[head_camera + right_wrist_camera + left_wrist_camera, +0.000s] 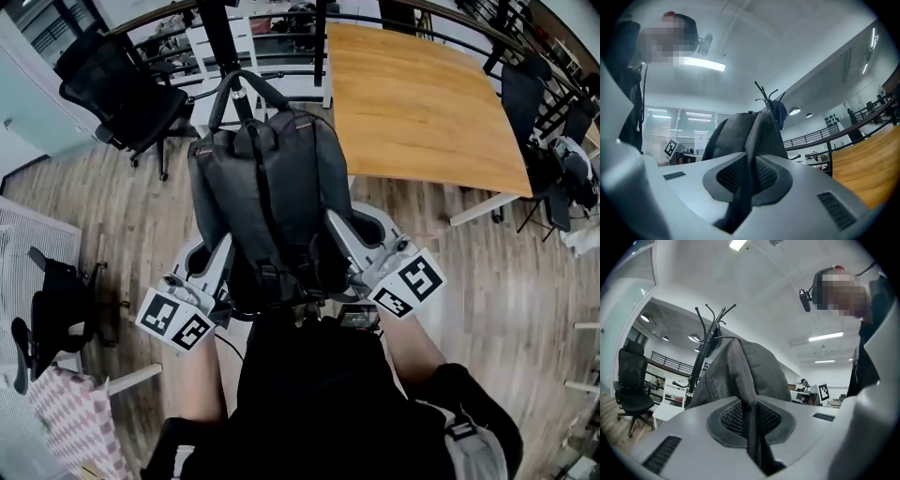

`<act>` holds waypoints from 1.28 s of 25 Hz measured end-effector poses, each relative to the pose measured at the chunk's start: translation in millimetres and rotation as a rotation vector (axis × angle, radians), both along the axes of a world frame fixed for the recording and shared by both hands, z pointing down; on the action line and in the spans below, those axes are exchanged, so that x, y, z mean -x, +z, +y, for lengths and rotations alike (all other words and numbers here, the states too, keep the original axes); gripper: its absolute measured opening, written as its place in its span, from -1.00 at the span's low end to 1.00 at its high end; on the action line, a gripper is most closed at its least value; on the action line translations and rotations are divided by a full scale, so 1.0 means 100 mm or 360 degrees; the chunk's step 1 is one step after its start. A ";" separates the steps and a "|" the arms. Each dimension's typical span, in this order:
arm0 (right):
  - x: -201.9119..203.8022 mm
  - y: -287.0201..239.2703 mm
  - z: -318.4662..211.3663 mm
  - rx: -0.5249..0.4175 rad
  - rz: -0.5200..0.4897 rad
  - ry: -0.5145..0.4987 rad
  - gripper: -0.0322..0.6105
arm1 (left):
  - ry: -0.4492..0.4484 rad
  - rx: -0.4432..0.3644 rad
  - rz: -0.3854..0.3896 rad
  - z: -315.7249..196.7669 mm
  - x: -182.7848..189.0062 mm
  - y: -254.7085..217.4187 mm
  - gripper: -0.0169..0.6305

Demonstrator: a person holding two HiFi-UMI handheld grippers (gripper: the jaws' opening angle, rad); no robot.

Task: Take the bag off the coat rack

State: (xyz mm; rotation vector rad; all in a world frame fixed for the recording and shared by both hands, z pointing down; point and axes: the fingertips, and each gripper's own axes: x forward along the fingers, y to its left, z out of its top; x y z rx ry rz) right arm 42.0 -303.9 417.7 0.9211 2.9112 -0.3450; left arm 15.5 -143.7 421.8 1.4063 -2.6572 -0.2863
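Left gripper (751, 420) and right gripper (746, 183) jaws, nearly closed, pinch the bag (267, 169) (its straps (746, 380)).

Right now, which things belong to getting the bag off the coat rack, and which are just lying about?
Job: bag; coat rack; left gripper and right gripper, each shut on the bag.
Lying about: wooden table; black office chair; patterned cloth.

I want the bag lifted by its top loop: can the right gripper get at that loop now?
Probably not yet: the right gripper has its tongs shut on fabric low on the bag, so it must let go first. The top loop itself looks uncovered.
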 end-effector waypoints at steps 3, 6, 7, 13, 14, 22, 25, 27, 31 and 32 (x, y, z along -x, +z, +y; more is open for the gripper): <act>-0.10 0.02 0.03 -0.0016 -0.0003 -0.0013 -0.75 | 0.0009 -0.0003 0.0022 0.01 -0.10 0.03 -0.84; -0.20 0.04 0.09 -0.0020 0.0003 -0.0026 -0.75 | 0.0019 -0.0011 0.0037 0.06 -0.18 0.06 -0.84; -0.23 0.04 0.11 -0.0018 0.0007 -0.0028 -0.75 | 0.0024 -0.0013 0.0038 0.08 -0.21 0.07 -0.84; -0.47 0.11 0.36 -0.0012 0.0016 -0.0007 -0.75 | 0.0044 -0.0033 0.0020 0.33 -0.45 0.13 -0.84; -0.51 0.11 0.40 -0.0005 0.0022 -0.0003 -0.75 | 0.0046 -0.0033 0.0015 0.38 -0.50 0.12 -0.84; -0.72 0.10 0.62 0.0002 0.0063 0.0019 -0.75 | 0.0061 -0.0015 0.0010 0.58 -0.70 0.08 -0.84; -0.74 0.09 0.63 -0.0005 0.0074 0.0021 -0.75 | 0.0061 -0.0010 0.0029 0.58 -0.71 0.08 -0.84; -0.75 0.07 0.63 -0.0003 0.0085 0.0025 -0.75 | 0.0068 -0.0011 0.0045 0.58 -0.73 0.07 -0.84; -0.75 0.05 0.62 0.0005 0.0111 0.0037 -0.75 | 0.0083 -0.0014 0.0076 0.57 -0.73 0.04 -0.84; -0.75 0.05 0.62 0.0015 0.0117 0.0036 -0.75 | 0.0086 -0.0016 0.0081 0.57 -0.72 0.04 -0.84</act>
